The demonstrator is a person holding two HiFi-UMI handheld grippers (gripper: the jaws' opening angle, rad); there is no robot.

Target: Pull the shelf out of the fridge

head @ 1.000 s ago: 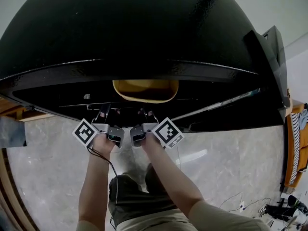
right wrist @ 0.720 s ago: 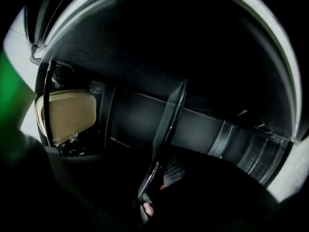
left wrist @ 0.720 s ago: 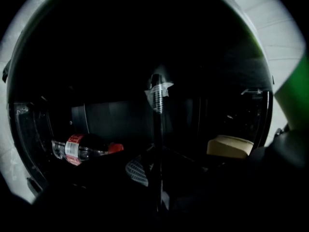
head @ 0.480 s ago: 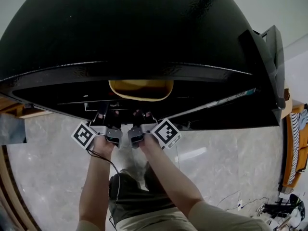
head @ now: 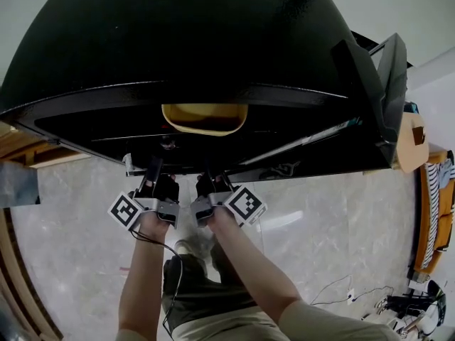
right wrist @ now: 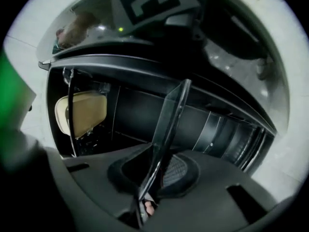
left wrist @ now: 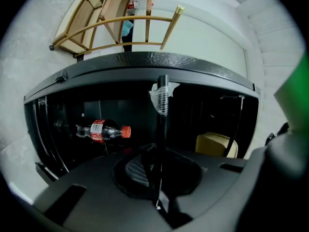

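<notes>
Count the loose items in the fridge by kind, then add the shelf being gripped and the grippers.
Bottle: 1
Tan tub: 1
Shelf, gripped: 1
Grippers, left gripper and right gripper: 2
Total: 5

Showing as a clear shelf [right wrist: 169, 124], thin and see-through like glass. Appearing only as a narrow edge in both gripper views. Sitting in the black fridge [head: 213, 48], with the front edge seemingly poking just past the opening, though hard to tell in the dim light. Reaching back into the dark inside. Standing open at the front, looking big, black and shiny on top.
</notes>
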